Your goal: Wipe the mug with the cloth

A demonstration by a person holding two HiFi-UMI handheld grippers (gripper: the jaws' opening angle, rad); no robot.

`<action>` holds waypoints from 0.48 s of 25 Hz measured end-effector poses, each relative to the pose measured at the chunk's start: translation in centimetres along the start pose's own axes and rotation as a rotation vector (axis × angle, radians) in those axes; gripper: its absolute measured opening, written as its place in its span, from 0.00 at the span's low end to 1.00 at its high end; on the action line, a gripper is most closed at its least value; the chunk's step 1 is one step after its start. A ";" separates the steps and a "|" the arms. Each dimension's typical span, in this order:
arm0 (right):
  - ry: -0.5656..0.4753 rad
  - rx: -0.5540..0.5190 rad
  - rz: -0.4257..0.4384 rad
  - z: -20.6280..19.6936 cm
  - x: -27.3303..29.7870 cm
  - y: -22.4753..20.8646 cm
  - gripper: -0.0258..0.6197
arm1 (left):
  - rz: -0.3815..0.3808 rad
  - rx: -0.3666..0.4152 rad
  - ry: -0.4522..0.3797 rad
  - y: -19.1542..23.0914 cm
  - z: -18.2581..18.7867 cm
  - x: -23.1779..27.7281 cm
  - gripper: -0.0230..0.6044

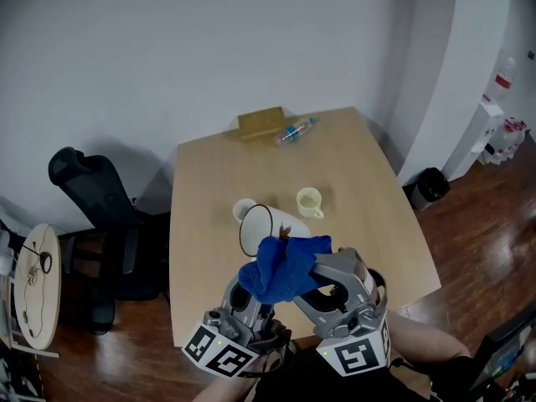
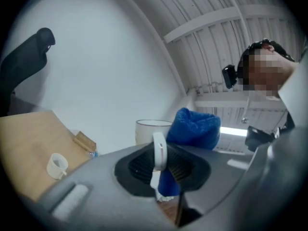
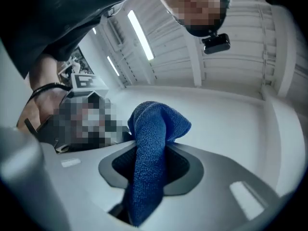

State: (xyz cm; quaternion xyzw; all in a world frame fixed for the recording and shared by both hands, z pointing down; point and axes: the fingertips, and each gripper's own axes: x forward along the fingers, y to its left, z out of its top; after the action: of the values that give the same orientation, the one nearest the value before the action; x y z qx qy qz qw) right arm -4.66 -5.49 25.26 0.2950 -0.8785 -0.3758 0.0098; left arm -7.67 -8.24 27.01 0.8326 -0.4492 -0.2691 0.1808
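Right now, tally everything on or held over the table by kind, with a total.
Mugs and cups: 3 (held mug, white cup, pale yellow cup)
Cloths: 1 (blue cloth)
Bottles: 1 (bottle)
Boxes: 1 (brown box)
Total: 6

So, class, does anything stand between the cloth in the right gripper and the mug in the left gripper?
Nothing visible does. The blue cloth in the right gripper sits close beside the mug, which the left gripper holds by its handle. The small cup stands on the table beyond.
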 end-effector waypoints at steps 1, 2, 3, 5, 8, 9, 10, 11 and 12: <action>-0.009 0.041 0.030 0.1 0.0 -0.3 0.23 | -0.012 0.001 0.007 -0.1 -0.1 -0.1 0.13; -0.019 0.085 0.059 0.2 0.0 -0.7 0.23 | -0.028 0.001 0.013 -0.2 0.0 -0.2 0.13; -0.022 0.135 0.083 0.1 -0.1 -1.3 0.23 | -0.046 0.002 0.020 -0.2 0.1 -0.4 0.13; 0.004 0.284 0.110 -1.0 -0.4 -2.8 0.23 | -0.084 0.012 0.039 -0.4 0.3 -0.7 0.13; 0.017 0.679 0.145 -2.9 -0.2 -5.8 0.23 | -0.153 0.027 0.077 -1.2 0.4 -1.3 0.13; -0.016 0.803 0.184 -3.1 0.1 -6.5 0.23 | -0.182 0.025 0.089 -1.6 0.4 -1.6 0.13; -0.050 0.910 0.229 -3.5 0.3 -7.0 0.23 | -0.218 0.015 0.098 -2.0 0.4 -2.1 0.13; -0.072 1.012 0.268 -4.2 0.3 -7.2 0.23 | -0.262 -0.002 0.104 -2.6 0.4 -2.6 0.13; -0.082 1.117 0.305 -5.0 0.3 -7.3 0.23 | -0.313 -0.026 0.109 -3.3 0.4 -3.0 0.13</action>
State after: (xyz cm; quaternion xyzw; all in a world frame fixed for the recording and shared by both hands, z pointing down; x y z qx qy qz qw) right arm 0.02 -12.88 23.93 0.1108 -0.9758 0.1391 -0.1275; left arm -7.11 -4.00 25.76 0.9033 -0.2997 -0.2544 0.1716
